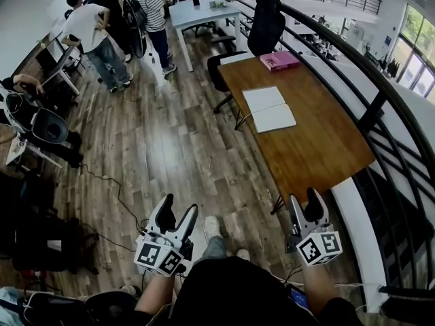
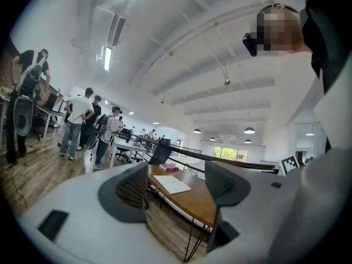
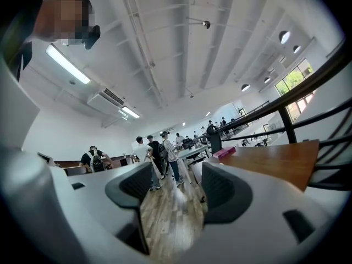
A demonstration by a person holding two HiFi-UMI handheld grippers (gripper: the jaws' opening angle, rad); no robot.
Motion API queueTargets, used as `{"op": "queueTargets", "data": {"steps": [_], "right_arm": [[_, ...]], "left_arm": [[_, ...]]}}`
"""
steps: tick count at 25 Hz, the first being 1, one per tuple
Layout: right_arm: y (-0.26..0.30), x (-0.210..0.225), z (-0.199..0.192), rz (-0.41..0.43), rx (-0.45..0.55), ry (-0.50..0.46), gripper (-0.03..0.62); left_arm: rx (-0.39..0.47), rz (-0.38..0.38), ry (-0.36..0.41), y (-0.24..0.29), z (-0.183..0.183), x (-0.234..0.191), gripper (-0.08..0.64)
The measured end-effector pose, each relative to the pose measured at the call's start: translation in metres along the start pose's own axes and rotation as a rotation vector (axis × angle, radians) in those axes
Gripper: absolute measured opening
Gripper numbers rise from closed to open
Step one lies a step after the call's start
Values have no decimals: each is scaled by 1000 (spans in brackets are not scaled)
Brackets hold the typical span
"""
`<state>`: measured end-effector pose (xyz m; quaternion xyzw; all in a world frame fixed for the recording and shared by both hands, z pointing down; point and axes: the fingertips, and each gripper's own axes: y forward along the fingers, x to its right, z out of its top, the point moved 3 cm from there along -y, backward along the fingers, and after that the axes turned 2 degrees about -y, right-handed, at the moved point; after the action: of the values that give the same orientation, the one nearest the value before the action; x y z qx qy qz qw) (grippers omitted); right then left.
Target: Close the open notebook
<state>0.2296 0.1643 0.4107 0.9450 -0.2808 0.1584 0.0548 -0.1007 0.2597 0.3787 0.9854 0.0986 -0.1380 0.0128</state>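
One open notebook [image 1: 269, 109] lies flat on the single wooden table [image 1: 319, 141], pages up, in the table's far half. One closed pink book [image 1: 279, 60] lies near the far end beyond it, apart from it. One black chair [image 1: 265, 22] stands at that far end, and one white table [image 1: 204, 12] stands further off. Three people [image 1: 85, 26] stand in a group across the plank floor. A fourth at the left edge of the head view is mostly cut off. There are two tongs. The left gripper [image 1: 179, 206] is held over the floor with its jaws moderately wide and nothing between them. In the left gripper view the notebook [image 2: 171, 184] shows far off through the gap, well apart from the pads. The right gripper [image 1: 304, 197] is held at the table's near end, jaws likewise parted and empty. Whether it touches the table edge cannot be told from the head view. Through its gap the right gripper view shows only floor and the distant people. From there the tabletop is seen almost edge-on, so the pink book [image 3: 224, 152] is just a sliver and the notebook cannot be made out. The notebook's pages are too small to read. The dark railing [image 1: 380, 107] crosses the table's right side.
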Motion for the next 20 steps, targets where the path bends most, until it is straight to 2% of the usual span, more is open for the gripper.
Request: {"op": "queueTargets", "data": {"steps": [9,14,20], "right_arm": [[38,18,11,-68,18,-22,273],[82,7,22,-63,45,-45,273],[138,-4,27,-70,44,-51,270]], "left_arm": [[32,-91,-10,63,9,-21,327],[38,-124,2,99,20,-51,327],[40,-137,-18,136,33,-92,327]]}}
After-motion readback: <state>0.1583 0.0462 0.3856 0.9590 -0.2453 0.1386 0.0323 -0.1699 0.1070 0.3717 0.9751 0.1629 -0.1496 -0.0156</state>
